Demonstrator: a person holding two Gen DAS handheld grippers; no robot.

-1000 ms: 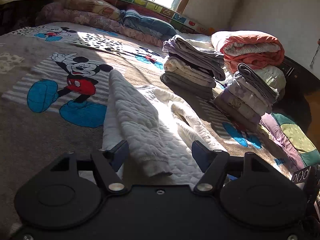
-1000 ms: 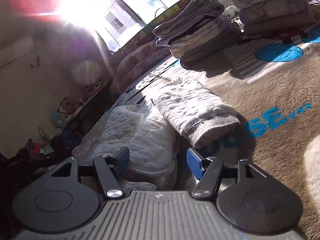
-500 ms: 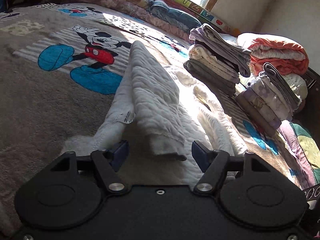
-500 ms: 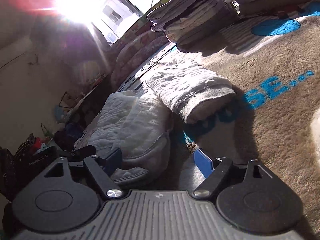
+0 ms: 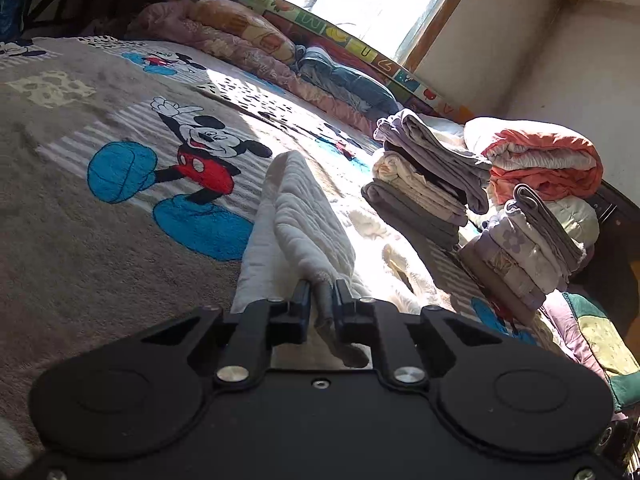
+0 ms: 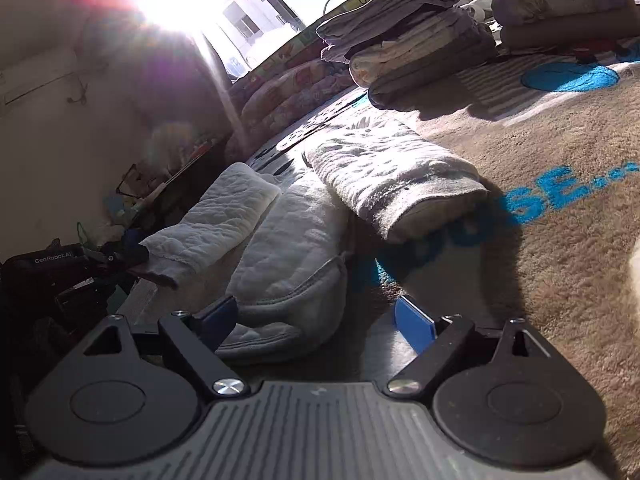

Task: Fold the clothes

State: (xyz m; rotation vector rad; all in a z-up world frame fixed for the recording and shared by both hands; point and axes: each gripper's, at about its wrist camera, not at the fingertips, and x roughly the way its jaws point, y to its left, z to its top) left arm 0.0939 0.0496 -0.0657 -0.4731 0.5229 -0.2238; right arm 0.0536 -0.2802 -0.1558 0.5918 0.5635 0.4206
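Observation:
A white quilted garment (image 5: 308, 236) lies on the cartoon-print blanket (image 5: 100, 220), its sleeve folded over the body. My left gripper (image 5: 320, 300) is shut on the grey cuff of that sleeve, which hangs between the fingers. From the right wrist view the same garment (image 6: 288, 248) lies ahead, one sleeve (image 6: 384, 176) lying to the right, the other sleeve (image 6: 216, 220) lifted at the left by the left gripper (image 6: 120, 258). My right gripper (image 6: 320, 316) is open, its left finger at the garment's grey hem and its right finger over bare blanket.
Two stacks of folded clothes (image 5: 428, 184) (image 5: 528, 248) and an orange-and-white quilt (image 5: 540, 156) sit at the far right. Pillows and bedding (image 5: 248, 40) line the window side. Clutter and a dark table (image 6: 152, 184) stand beyond the bed's left edge.
My left gripper has shut on the sleeve cuff and tilted up. The right gripper has moved nearer the hem and opened wider.

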